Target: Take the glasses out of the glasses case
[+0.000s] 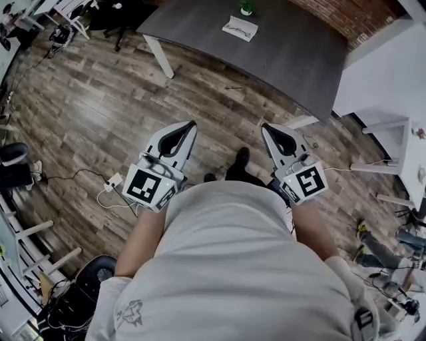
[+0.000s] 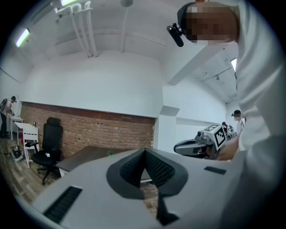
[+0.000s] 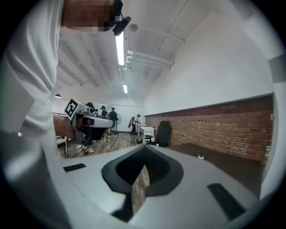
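A room with a wooden floor [image 1: 100, 100] and a brick wall [image 2: 98, 132] is seen. A dark grey table [image 1: 286, 46] stands at the far side, and its far part is cut off by the upper edge of the head view. The legs of the person are hidden under the white shirt [image 1: 233, 266]; only a dark shoe [image 1: 241, 160] is seen on the floor between the two grippers.

The glasses case [image 1: 239, 28] lies on the table as a small white flat thing. A thin dark shape is seen on it, but it is too small to tell if these are the glasses. A little green plant [image 1: 246, 8] stands just behind it. In both gripper views the table top is seen almost from the side, so the case cannot be made out there.

The left gripper [image 1: 192, 124] and the right gripper [image 1: 265, 126] are held side by side in front of the body, about level and pointed toward the table. Both are well apart from the case. The jaws of each gripper are closed together, the tips meet, and nothing is held between them.
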A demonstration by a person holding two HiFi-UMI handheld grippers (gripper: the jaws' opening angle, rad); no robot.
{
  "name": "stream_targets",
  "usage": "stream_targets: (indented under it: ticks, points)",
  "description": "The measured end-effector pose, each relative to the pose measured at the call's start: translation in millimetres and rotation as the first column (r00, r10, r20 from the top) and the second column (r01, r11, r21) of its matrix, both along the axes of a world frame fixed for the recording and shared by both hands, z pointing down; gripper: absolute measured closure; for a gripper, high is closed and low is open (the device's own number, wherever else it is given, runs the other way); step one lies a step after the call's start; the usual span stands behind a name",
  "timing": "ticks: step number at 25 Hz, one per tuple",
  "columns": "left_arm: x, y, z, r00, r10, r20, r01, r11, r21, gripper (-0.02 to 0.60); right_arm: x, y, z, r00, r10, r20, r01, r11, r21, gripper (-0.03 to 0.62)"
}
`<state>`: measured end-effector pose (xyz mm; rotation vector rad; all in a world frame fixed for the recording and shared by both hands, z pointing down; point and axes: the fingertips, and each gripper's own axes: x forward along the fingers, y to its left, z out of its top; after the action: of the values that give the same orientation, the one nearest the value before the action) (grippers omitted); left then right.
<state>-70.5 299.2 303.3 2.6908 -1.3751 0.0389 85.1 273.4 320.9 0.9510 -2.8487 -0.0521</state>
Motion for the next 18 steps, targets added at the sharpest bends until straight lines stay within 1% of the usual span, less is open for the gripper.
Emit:
stream_targets:
  ticks: [9, 14, 18]
  points:
    - [7.5, -21.8, 7.4, 1.0, -0.005, -0.006, 0.005, 1.0, -0.026, 0.571, 12.8, -25.4, 5.7, 1.0, 0.021, 0.001, -0.021, 1.0, -0.01, 0.589]
    - [15.6, -32.7, 13.2, 1.0, -0.008, -0.008, 0.008, 0.999, -0.038, 0.571, 21.5, -38.9, 7.7, 1.0, 0.028, -0.009, -0.028, 1.0, 0.008, 0.588]
    - [25.0, -51.8, 16.7, 1.0, -0.011, -0.004, 0.011, 0.998, -0.054, 0.571, 30.7, -60.8, 9.9, 1.0, 0.028, -0.01, -0.028, 1.0, 0.001, 0.587]
